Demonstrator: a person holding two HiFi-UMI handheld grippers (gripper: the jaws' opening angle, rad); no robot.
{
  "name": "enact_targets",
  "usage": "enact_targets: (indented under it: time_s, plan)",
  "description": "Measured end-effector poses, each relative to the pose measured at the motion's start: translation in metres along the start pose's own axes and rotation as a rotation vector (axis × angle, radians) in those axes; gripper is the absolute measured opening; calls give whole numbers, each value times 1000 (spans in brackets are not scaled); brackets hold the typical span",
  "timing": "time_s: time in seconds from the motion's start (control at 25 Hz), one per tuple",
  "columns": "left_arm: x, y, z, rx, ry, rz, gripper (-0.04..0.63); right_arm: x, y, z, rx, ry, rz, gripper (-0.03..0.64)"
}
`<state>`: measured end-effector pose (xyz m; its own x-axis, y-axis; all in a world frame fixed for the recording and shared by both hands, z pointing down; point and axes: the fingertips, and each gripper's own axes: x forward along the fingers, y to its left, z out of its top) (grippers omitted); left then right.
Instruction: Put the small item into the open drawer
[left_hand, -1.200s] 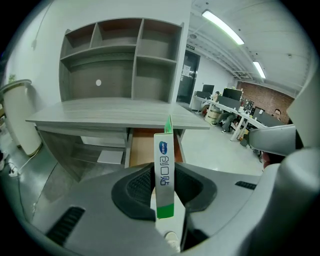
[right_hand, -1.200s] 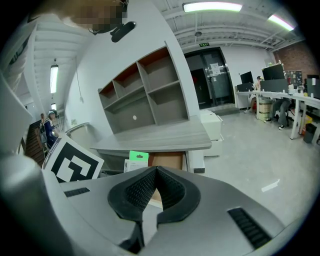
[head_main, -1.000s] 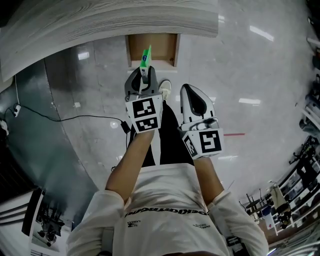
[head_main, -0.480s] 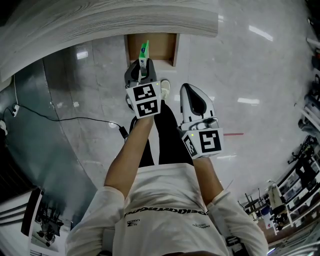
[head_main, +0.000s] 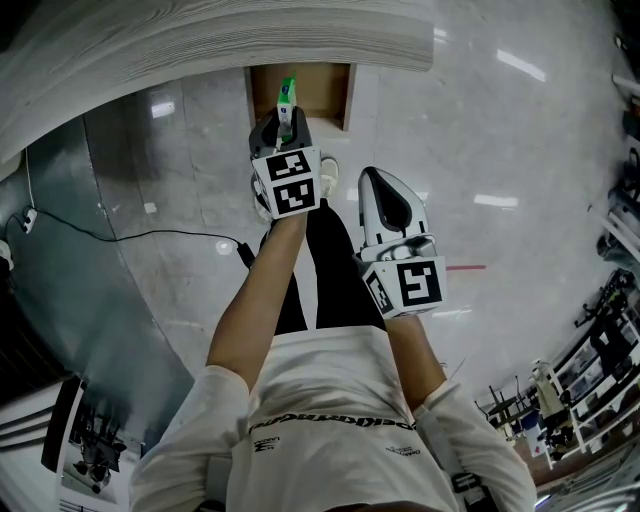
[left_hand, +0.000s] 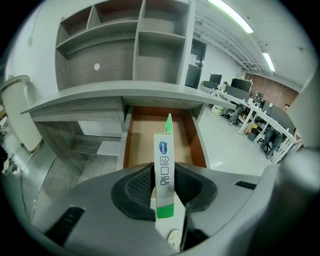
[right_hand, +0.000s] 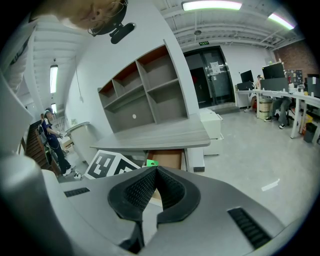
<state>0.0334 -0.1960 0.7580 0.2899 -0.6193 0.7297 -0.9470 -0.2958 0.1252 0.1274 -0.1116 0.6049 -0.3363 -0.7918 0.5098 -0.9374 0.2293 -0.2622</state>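
Green-and-white, the slim box stands upright between the left tongs, whose dark pads pinch its lower half from both sides. Only that tongs' own view shows the blue logo and print on the box face. Beyond the box's pointed green tip it also shows the open drawer, its brown floor bare, under the grey bench. In the head view only the green tip shows, poking past the tongs in line with the drawer's opening; the box is held in the air, not lying in the drawer. The right tongs hang nearer the person, apart from the box, pads pressed together at the tips with nothing between. Their view catches just a green corner of the box behind the left marker cube
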Motion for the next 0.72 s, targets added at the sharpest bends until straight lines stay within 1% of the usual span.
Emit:
enact_targets:
  time_s: [0.24, 0.72]
  plan:
    - [13, 0, -10, -13, 27, 12, 98, -3, -6, 1, 1, 1, -10, 28]
    - [31, 1, -17, -29, 57, 16, 100, -5, -12, -6, 6, 9, -7, 28]
